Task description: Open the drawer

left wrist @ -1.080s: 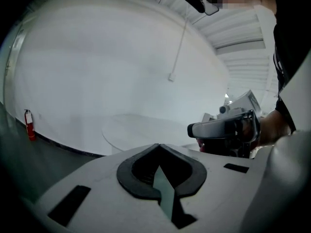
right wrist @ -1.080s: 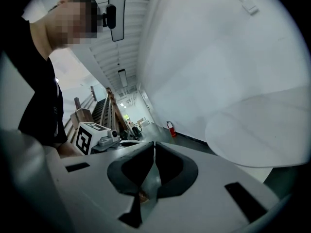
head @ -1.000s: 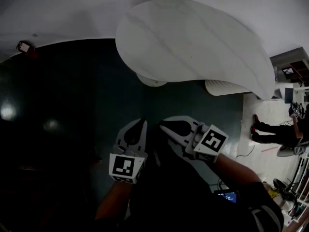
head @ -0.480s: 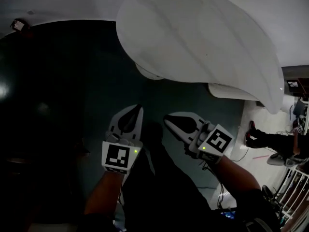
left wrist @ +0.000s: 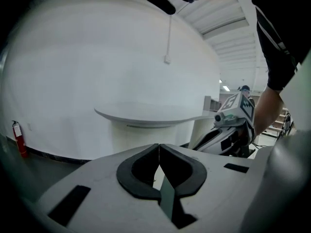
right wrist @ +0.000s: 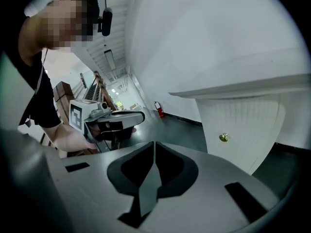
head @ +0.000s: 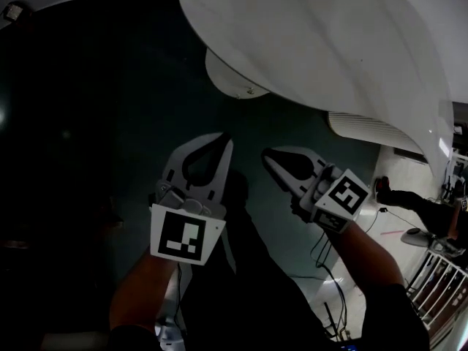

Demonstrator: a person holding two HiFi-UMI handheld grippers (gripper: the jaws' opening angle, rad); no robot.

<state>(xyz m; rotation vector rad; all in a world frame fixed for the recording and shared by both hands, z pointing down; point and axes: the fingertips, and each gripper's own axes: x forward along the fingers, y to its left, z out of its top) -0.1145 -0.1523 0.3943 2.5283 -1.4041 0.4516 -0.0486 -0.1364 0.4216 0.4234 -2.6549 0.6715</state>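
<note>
1. Dark green flooring (head: 88,123) covers the area below a plain white wall. In the left gripper view, a red fire extinguisher (left wrist: 19,139) stands against that wall at the far left.
2. Left gripper (head: 223,143): held in the person's left hand, with its marker cube (head: 184,238) facing up. It is over the floor and well short of the furniture. In the left gripper view the dark pads meet at the tips, so the jaws are together with nothing between them.
3. Right gripper (head: 269,154): held just beside the left one, angled toward it, and carrying its own marker cube (head: 342,196). In the right gripper view its jaws are also closed tip to tip and hold nothing.
4. White table top (head: 329,42): a rounded slab ahead of both grippers, resting on a white pedestal (head: 230,79). Neither gripper touches it.
5. Drawer: the right gripper view shows a white ribbed front panel (right wrist: 243,125) under the slab with a small brass knob (right wrist: 223,137). This is probably the drawer front, although no seam can be made out at this angle. The panel sits flush and closed, to the right of the closed jaws and apart from them.
6. Far right: black cables (head: 322,251) lie on a paler floor, and another person's dark legs (head: 409,199) are at the edge.
</note>
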